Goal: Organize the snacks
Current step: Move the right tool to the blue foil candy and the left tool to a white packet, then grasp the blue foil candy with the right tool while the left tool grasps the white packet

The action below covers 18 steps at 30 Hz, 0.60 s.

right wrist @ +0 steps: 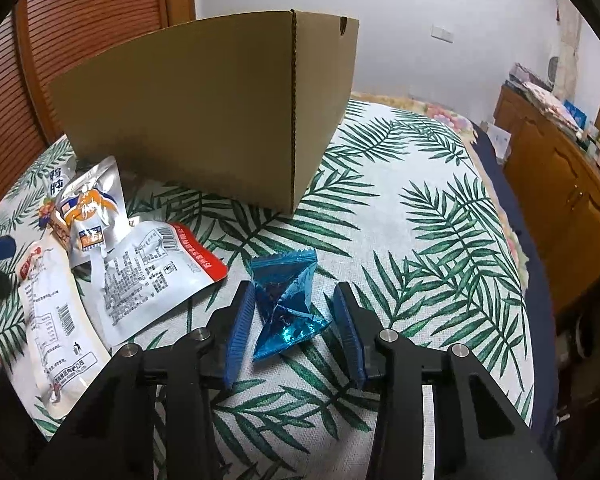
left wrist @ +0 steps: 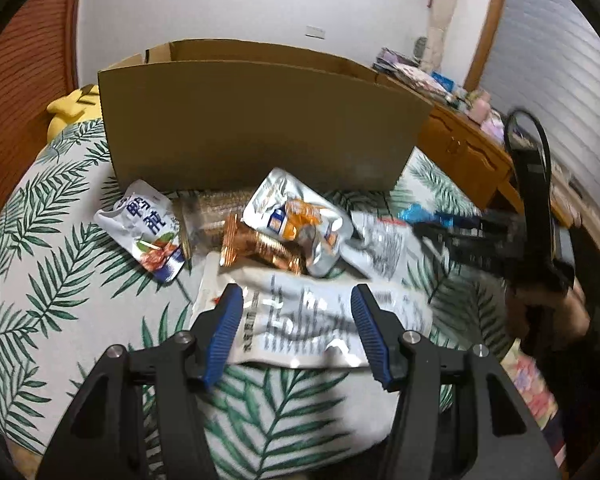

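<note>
With my right gripper (right wrist: 294, 332) jaws released around the crinkled blue foil packet (right wrist: 286, 304) near the tall brown cardboard box (right wrist: 204, 120), and my left gripper (left wrist: 296, 330) jaws released over the flat white plastic pouch (left wrist: 316, 320), I fear slick foil squirting free as they close.

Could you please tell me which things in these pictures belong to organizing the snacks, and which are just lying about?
Part of the job:
cardboard box
blue foil snack, between the open right gripper fingers
large white packet, by the open left gripper
silver-orange pouch
copper-wrapped snack

Just lying about:
yellow plush toy
wooden cabinet
leaf-print bedspread
</note>
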Each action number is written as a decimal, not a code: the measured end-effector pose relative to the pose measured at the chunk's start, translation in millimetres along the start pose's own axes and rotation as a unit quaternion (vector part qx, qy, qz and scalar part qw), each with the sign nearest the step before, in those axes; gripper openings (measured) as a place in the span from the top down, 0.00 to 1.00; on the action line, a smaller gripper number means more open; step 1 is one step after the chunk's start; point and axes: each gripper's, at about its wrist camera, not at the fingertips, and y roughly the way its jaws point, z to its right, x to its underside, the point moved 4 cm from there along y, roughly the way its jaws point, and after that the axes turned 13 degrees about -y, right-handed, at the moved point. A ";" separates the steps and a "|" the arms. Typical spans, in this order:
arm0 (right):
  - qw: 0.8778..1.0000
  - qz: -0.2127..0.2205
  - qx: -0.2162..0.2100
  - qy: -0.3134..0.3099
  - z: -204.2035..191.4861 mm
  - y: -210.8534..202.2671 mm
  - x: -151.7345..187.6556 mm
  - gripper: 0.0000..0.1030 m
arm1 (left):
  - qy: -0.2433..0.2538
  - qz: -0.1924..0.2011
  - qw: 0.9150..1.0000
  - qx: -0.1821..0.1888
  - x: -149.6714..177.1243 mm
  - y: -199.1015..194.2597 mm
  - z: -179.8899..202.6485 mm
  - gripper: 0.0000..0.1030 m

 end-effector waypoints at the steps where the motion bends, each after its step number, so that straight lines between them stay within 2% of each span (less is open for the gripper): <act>1: 1.000 0.000 0.000 0.001 -0.1 -0.1 0.3 0.60 | -0.005 0.004 1.000 -0.003 -2.3 1.2 1.9 0.45; 4: 1.000 0.001 0.001 0.001 0.5 0.0 0.8 0.60 | -0.007 0.008 1.000 -0.011 -5.2 7.5 8.4 0.44; 9: 1.000 0.002 0.000 0.004 1.4 0.9 0.7 0.60 | 0.002 0.004 0.999 -0.049 -3.0 25.5 18.0 0.44; 14: 1.000 0.002 -0.001 0.006 1.9 1.3 0.8 0.60 | 0.046 -0.019 0.995 -0.083 10.2 38.9 24.9 0.44; 18: 1.000 0.003 -0.002 0.008 1.4 1.7 1.0 0.60 | 0.063 -0.026 0.994 -0.089 14.0 33.2 19.0 0.44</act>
